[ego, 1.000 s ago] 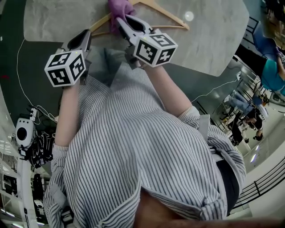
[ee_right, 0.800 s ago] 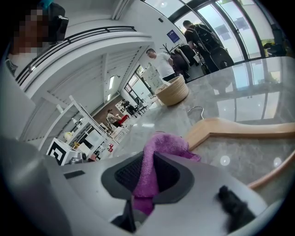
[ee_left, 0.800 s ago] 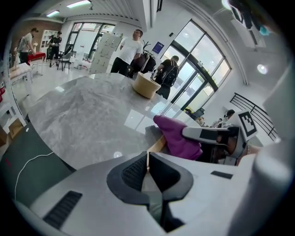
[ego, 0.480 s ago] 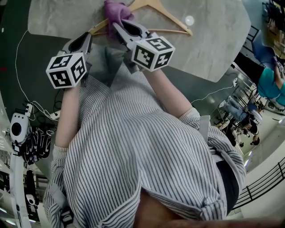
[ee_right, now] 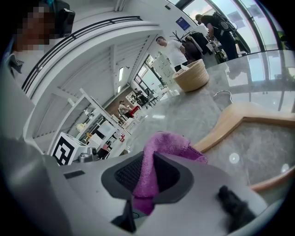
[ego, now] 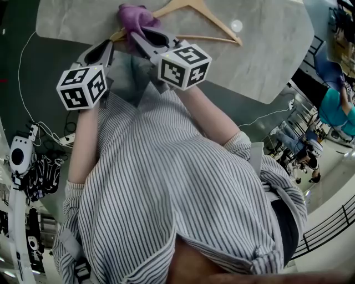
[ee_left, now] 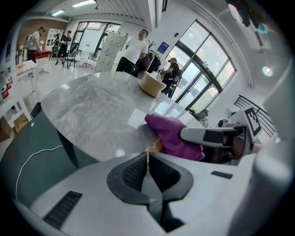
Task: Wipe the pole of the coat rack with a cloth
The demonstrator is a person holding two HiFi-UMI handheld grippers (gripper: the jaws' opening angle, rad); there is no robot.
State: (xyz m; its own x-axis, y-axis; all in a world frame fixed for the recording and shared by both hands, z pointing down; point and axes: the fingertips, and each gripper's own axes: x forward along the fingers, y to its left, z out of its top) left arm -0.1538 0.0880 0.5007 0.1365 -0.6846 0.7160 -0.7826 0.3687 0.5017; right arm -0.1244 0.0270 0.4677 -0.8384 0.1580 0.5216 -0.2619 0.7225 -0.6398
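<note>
While cloth [ego: 135,16] hides hanger [ego: 213,22] end | right gripper [ee_right: 147,173] jaws pinch cloth | left gripper [ee_left: 147,166] jaws closed

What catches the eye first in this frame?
The purple cloth stands out most, pinched in the right tool and held over a wooden hanger that lies on the marble table. Beside it, the left tool sits with its jaws together at the hanger's near end.

head view | hanger [ego: 213,19] hook cut off by top edge | left arm hidden behind cloth [ego: 133,16], right gripper [ego: 133,35]
</note>
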